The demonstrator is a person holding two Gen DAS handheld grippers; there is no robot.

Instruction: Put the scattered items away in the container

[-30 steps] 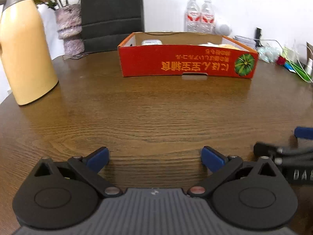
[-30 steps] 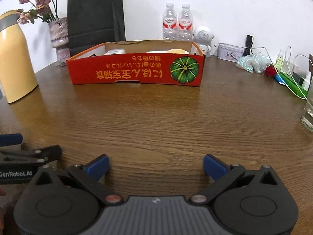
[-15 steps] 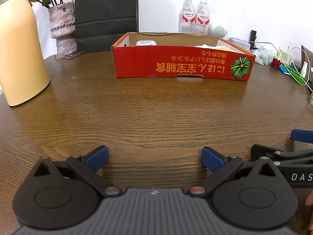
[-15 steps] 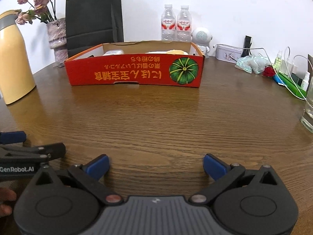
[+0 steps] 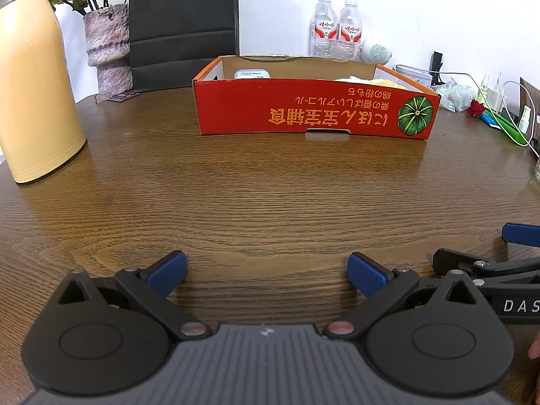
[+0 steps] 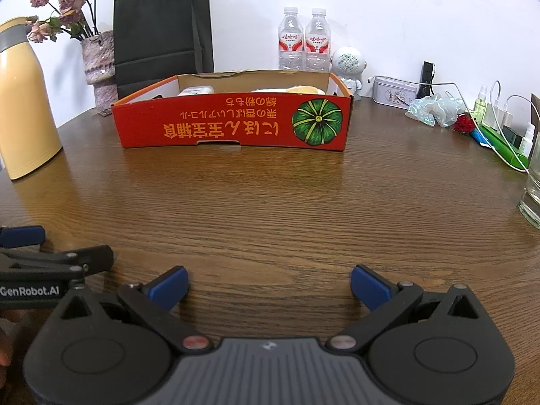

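Observation:
A shallow red cardboard box (image 5: 314,111) (image 6: 233,121) with a green pumpkin print stands at the far middle of the wooden table (image 5: 270,195). Inside it I see a white case (image 5: 252,74) at the left and something pale yellow (image 6: 305,89) at the right; the rest is hidden by its wall. My left gripper (image 5: 266,270) is open over bare wood near the front edge, nothing between its blue pads. My right gripper (image 6: 268,283) is open too, just to its right, and empty. Each shows at the edge of the other's view.
A tall yellow thermos (image 5: 33,77) stands at the left, with a vase of dried flowers (image 5: 108,50) and a black paper bag (image 5: 184,23) behind. Two water bottles (image 6: 303,40), a white speaker (image 6: 347,64), a tin, cables and a glass (image 6: 533,192) line the right.
The left gripper has swung slightly left and pulled back, so the box sits more central in its view. The right gripper has hardly moved. Both stay open.

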